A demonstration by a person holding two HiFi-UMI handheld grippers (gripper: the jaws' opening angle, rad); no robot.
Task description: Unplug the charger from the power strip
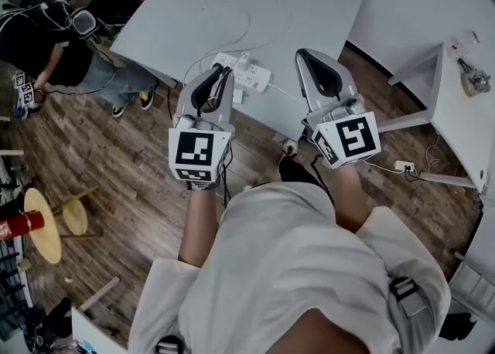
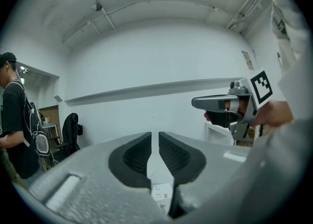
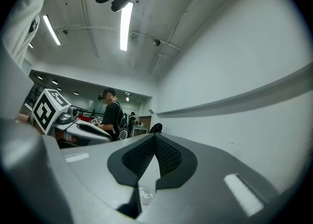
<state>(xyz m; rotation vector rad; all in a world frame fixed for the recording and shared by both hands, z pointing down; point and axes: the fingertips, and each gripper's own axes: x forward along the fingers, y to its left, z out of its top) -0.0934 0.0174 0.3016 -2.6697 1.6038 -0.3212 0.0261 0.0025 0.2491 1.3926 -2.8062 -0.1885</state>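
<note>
White power strip (image 1: 242, 71); grey table (image 1: 294, 5); brown wood-plank floor (image 1: 139, 182).

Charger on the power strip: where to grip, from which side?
Take the charger by its white body, where it stands proud of the power strip, jaws across its sides. Come from above: the strip lies flat on the table, sockets up, so it likely pulls straight up.

A white table (image 1: 309, 12) stands on a wood-plank floor (image 1: 139, 190) under ceiling strip lights (image 3: 125, 25).

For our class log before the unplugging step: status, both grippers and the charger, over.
Left gripper barely open, right gripper shut, both empty. Charger seemingly plugged into power strip, untouched. Path clear.
</note>
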